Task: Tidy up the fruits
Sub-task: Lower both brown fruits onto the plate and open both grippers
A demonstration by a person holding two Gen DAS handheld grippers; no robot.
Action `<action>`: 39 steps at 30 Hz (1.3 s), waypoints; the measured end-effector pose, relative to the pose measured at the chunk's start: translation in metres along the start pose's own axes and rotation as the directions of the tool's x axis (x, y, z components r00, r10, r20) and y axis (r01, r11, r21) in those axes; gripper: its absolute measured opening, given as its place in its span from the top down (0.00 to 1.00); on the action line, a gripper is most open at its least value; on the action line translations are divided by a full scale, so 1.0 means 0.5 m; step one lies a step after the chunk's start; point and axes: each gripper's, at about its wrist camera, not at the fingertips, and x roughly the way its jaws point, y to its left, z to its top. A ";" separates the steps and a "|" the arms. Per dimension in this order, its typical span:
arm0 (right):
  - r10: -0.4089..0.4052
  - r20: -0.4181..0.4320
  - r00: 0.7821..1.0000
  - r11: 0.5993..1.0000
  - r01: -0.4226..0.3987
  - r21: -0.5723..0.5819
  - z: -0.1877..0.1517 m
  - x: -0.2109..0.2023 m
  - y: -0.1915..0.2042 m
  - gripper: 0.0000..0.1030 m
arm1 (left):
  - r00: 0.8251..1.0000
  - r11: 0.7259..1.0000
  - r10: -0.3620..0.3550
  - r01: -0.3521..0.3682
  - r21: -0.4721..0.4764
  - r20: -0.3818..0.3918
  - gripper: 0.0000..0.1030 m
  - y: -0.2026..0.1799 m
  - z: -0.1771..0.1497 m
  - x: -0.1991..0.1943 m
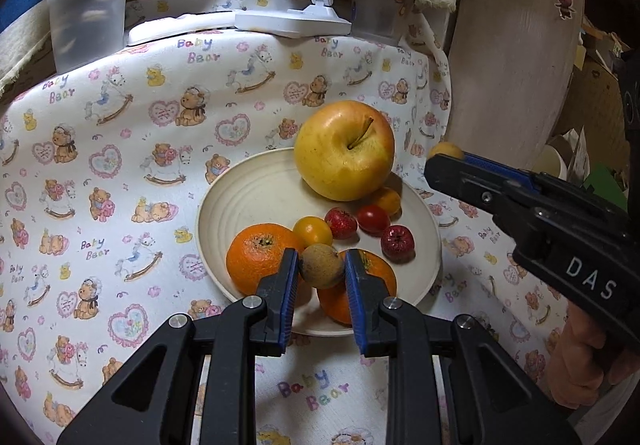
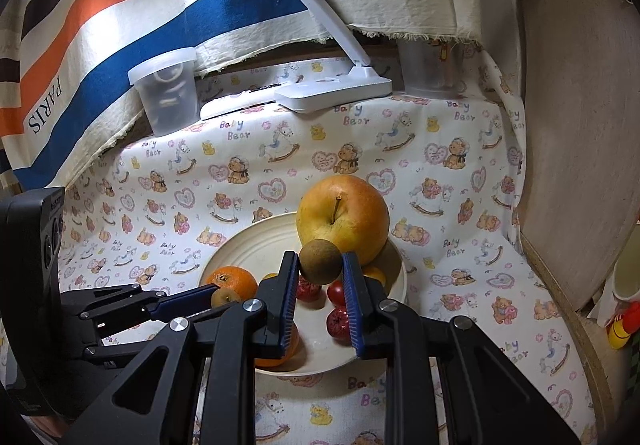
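A cream plate [image 1: 240, 201] on the bear-print cloth holds a big yellow-red apple [image 1: 344, 149], two oranges [image 1: 260, 257], and several small red and yellow fruits [image 1: 373, 218]. My left gripper [image 1: 321, 258] hovers over the plate's near rim, shut on a small brown round fruit [image 1: 322, 269]. My right gripper [image 1: 444, 159] comes in from the right beyond the plate's edge, shut on a similar small fruit [image 1: 446, 150]. In the right wrist view, the right gripper [image 2: 320, 259] pinches its brown fruit [image 2: 320, 263] in front of the apple [image 2: 344, 217]. There the left gripper [image 2: 216, 291] holds its fruit [image 2: 225, 296] beside an orange [image 2: 232, 279].
A clear plastic cup [image 1: 86, 13], a white desk lamp base [image 1: 292, 23] and a second cup [image 1: 376, 21] stand along the back under a striped cloth. A pale wooden panel [image 1: 512, 45] walls off the right. A person's hand [image 1: 580, 365] grips the right tool.
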 end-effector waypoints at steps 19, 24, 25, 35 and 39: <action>0.055 -0.096 0.994 0.997 -0.050 0.053 -0.004 0.029 -0.017 0.78 | 0.929 0.980 0.197 -0.192 -0.047 0.313 0.05 0.028 -0.001 -0.089; -0.017 -0.146 0.989 0.999 0.022 0.026 -0.018 0.054 -0.013 0.77 | 0.911 0.967 0.245 -0.253 -0.018 0.331 0.01 0.011 -0.005 -0.087; -0.018 -0.157 0.988 0.999 0.022 0.026 -0.020 0.058 -0.012 0.77 | 0.911 0.965 0.253 -0.263 -0.016 0.324 0.01 0.010 -0.004 -0.085; 0.024 -0.261 0.965 0.996 -0.002 0.087 -0.036 0.100 -0.033 0.78 | 0.900 0.961 0.275 -0.270 -0.061 0.338 0.01 0.023 -0.010 -0.092; 0.028 -0.258 0.966 0.994 0.000 0.109 -0.036 0.100 -0.039 0.77 | 0.898 0.960 0.278 -0.275 -0.057 0.342 0.01 0.020 -0.011 -0.093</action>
